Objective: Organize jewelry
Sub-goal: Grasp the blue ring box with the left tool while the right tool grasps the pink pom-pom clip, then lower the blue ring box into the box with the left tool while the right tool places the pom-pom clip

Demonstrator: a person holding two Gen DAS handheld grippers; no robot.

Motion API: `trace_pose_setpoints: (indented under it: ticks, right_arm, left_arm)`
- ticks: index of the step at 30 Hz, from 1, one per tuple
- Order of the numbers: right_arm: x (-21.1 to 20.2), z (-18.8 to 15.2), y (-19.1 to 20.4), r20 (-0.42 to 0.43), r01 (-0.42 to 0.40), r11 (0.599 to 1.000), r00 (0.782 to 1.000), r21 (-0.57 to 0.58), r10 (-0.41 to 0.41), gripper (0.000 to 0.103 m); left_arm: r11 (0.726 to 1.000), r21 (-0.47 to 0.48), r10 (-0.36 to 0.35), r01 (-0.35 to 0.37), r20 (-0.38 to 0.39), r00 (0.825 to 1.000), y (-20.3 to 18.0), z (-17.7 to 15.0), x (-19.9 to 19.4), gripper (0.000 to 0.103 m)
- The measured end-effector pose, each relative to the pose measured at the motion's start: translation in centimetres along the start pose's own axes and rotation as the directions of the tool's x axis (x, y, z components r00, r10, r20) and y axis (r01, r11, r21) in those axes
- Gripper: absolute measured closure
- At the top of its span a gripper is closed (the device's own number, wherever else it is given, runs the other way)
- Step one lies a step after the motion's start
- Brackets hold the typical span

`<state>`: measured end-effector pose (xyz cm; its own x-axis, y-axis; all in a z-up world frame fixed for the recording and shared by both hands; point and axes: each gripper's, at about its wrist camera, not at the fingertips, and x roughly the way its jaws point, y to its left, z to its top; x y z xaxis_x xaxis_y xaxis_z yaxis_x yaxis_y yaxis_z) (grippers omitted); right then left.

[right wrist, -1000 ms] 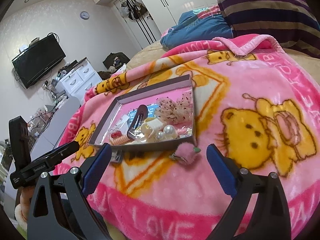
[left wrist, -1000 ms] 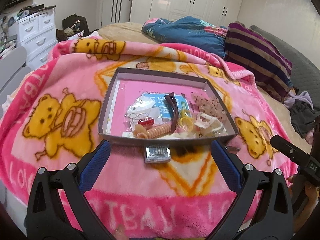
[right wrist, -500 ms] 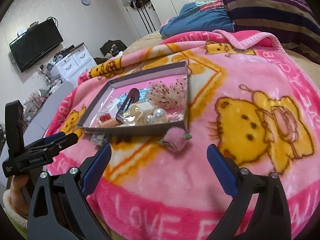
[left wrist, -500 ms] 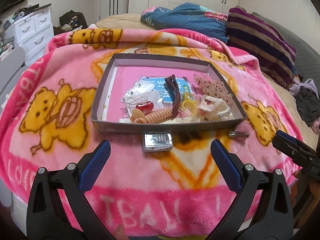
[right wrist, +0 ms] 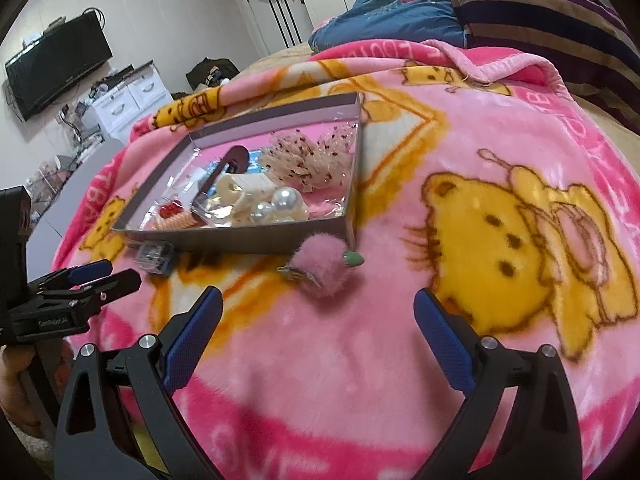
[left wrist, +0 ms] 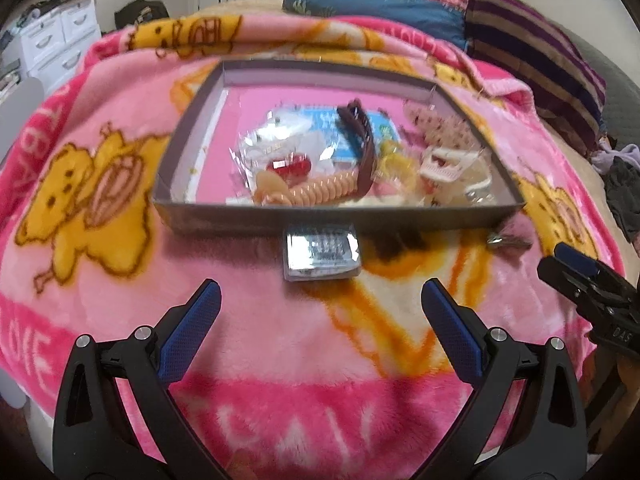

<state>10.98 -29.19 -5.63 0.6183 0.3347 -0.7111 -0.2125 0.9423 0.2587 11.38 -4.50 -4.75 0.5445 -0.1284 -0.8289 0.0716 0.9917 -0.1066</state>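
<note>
A shallow grey box (left wrist: 256,220) (right wrist: 248,240) with a pink floor lies on the pink bear blanket and holds hair clips, a coiled hair tie, pearls and small packets. Just outside its near wall lies a clear plastic case (left wrist: 321,254) (right wrist: 154,258). A fluffy pink pom-pom clip (right wrist: 320,266) rests by the box's near right corner; in the left wrist view only its metal clip (left wrist: 506,242) shows. My left gripper (left wrist: 318,316) hangs open a short way before the clear case, holding nothing. My right gripper (right wrist: 316,320) is open just short of the pom-pom clip, holding nothing.
The blanket (right wrist: 500,160) covers a bed with a striped pillow (right wrist: 540,12) and a blue quilt (left wrist: 380,4) at the back. White drawers (right wrist: 124,100) and a wall television (right wrist: 56,64) stand to the left. Dark clothes (left wrist: 622,196) lie at the right edge.
Both grippers have moved forward and lower toward the box; the clear case and the pom-pom clip now appear larger and nearer. Nothing on the blanket has moved.
</note>
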Motion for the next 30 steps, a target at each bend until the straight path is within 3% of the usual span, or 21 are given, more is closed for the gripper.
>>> trace_pose_setpoints:
  ticks: [3, 7, 8, 10, 13, 14, 23, 30]
  right_arm:
    - [1.6, 0.3, 0.2, -0.006, 0.0, 1.0, 1.0, -0.016, 0.0, 0.008]
    - [3.7, 0.8, 0.3, -0.041, -0.004, 1.0, 0.999, -0.03, 0.003, 0.031]
    - [4.0, 0.8, 0.3, -0.045, -0.009, 1.0, 0.999, -0.027, 0.008, 0.035]
    - [4.2, 0.8, 0.2, -0.036, -0.034, 0.999, 0.999, -0.025, 0.033, 0.062]
    - [3.9, 0.7, 0.3, -0.03, -0.066, 0.997, 0.997, -0.029, 0.065, 0.073]
    - [3.7, 0.6, 0.3, -0.027, -0.073, 0.997, 0.997, -0.032, 0.072, 0.074]
    - [0.2, 0.4, 1.2, 0.008, -0.19, 0.981, 0.982, -0.029, 0.19, 0.076]
    - [-1.6, 3.1, 2.2, 0.083, -0.21, 0.977, 0.974, -0.043, 0.213, 0.076]
  left_arm:
    - [0.999, -0.038, -0.036, 0.035, -0.023, 0.999, 0.4, 0.3, 0.9, 0.009]
    - [0.995, -0.078, -0.061, 0.057, -0.045, 0.997, 0.7, 0.8, 2.2, 0.01]
    - [0.994, -0.084, -0.066, 0.062, -0.048, 0.997, 0.7, 0.8, 2.4, 0.016]
    - [0.995, -0.087, -0.058, 0.053, -0.05, 0.997, 0.6, 0.9, 2.8, 0.028]
    - [0.997, -0.065, -0.033, 0.03, -0.051, 0.998, 0.2, 1.0, 3.1, 0.059]
    - [0.998, -0.064, -0.028, 0.025, -0.052, 0.998, 0.2, 1.0, 3.1, 0.067]
    - [0.996, -0.026, -0.086, 0.087, 0.042, 0.995, 0.0, 0.5, -1.0, 0.067]
    - [0.997, -0.056, -0.054, 0.061, 0.123, 0.991, 1.9, 2.9, -3.1, 0.067]
